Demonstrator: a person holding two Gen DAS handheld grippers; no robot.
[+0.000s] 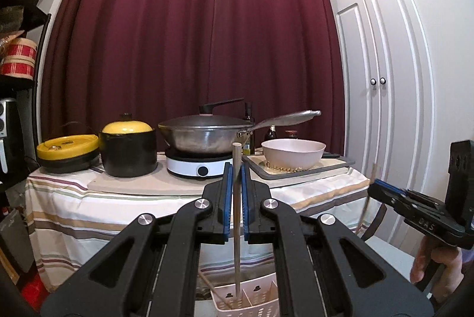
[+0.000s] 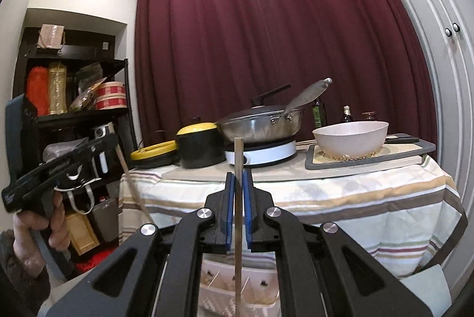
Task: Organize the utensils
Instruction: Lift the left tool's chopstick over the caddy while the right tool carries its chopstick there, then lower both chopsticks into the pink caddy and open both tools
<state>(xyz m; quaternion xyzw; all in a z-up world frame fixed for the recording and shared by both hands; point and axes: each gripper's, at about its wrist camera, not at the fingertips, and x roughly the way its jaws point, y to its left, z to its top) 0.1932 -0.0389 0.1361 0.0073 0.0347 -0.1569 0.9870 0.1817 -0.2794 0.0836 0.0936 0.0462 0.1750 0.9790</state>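
Observation:
My left gripper (image 1: 236,169) is shut on a light wooden chopstick (image 1: 236,216) held upright; its lower end reaches into the left compartment of a white slotted utensil caddy (image 1: 251,302) below. My right gripper (image 2: 238,177) is shut on a darker wooden chopstick (image 2: 238,216), also upright, with its lower end over the same caddy (image 2: 237,299). The right gripper shows at the right edge of the left wrist view (image 1: 382,189). The left gripper shows at the left of the right wrist view (image 2: 109,142), with its chopstick (image 2: 133,186) slanting down.
A table with a striped cloth (image 1: 89,198) stands ahead, bearing a yellow-lidded black pot (image 1: 129,151), a lidded wok (image 1: 207,136) on an induction hob (image 1: 198,166), and a white bowl (image 1: 293,152) on a grey tray (image 1: 340,166). Black shelves (image 2: 74,109) stand at the left, white cabinet doors (image 1: 385,80) at the right.

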